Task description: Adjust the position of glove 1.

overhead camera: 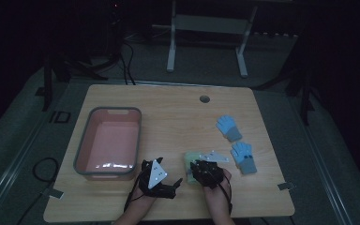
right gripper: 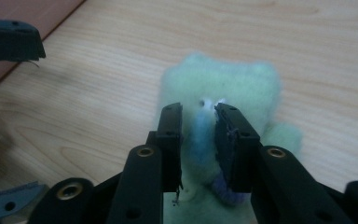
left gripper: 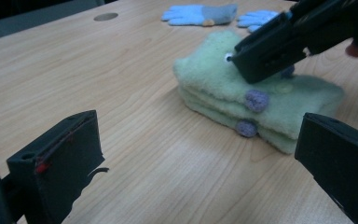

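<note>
Right tongs (right gripper: 198, 122): down on the green gloves (left gripper: 256, 100), jaws narrow with a ridge of green fleece between them (can't tell if the pads actually press).
Left tongs (left gripper: 200, 154): wide apart, holding nothing, low over the desk (overhead camera: 178, 117) just beside that stack.
Gloves: two green ones stacked near the front edge, two blue gloves (overhead camera: 236, 143) lying apart to the right.
Tub: one pink tub (overhead camera: 108, 140), at the left.
Room: bare wood across the middle and back.
</note>
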Motion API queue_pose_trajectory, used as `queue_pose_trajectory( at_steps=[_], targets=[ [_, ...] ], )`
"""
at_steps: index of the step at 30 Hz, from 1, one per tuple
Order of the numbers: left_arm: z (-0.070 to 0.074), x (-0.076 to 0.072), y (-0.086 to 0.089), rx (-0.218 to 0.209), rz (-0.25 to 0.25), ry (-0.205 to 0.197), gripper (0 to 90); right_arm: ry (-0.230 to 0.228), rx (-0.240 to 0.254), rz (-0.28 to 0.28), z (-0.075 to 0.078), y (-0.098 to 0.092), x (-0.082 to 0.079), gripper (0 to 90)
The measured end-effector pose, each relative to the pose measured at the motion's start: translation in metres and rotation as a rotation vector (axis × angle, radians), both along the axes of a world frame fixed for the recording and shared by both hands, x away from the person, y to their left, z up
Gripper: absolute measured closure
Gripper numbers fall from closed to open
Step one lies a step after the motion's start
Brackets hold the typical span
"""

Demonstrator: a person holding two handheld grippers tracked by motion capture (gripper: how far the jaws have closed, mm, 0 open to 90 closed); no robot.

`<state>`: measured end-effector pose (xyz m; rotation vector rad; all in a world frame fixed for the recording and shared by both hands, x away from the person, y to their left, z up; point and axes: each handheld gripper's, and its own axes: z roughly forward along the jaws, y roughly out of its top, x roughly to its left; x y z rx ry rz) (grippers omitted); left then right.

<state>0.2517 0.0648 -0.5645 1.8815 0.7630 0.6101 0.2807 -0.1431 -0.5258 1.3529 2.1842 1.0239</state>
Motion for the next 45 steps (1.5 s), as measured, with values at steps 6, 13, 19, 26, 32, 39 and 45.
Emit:
queue_pose_trajectory(
  at_steps=[6,13,19,26,32,39,45],
  targets=[
    [0.000,0.001,0.004,-0.032,-0.025,0.006,0.9,-0.039,-0.029,0.066,0.013,-0.007,0.008,52.9],
    [0.001,-0.001,0.004,-0.111,-0.022,0.016,0.9,-0.083,-0.076,0.170,0.026,-0.020,0.027,44.9],
    [0.003,-0.001,0.006,-0.057,-0.018,0.014,1.0,-0.043,-0.042,0.229,0.032,-0.040,0.043,36.8],
    [0.010,-0.005,0.008,-0.026,-0.042,0.007,3.3,0.019,0.050,0.329,0.029,-0.063,0.057,17.3],
    [0.014,-0.012,-0.006,-0.020,-0.167,0.062,2.9,-0.018,0.048,0.360,0.026,-0.080,0.060,15.9],
    [0.015,-0.012,-0.016,-0.035,-0.245,0.165,2.9,-0.004,0.063,0.372,0.026,-0.094,0.056,14.5],
    [0.014,-0.013,-0.020,-0.011,-0.309,0.164,3.0,0.012,0.113,0.373,0.025,-0.096,0.053,12.0]
  ],
)
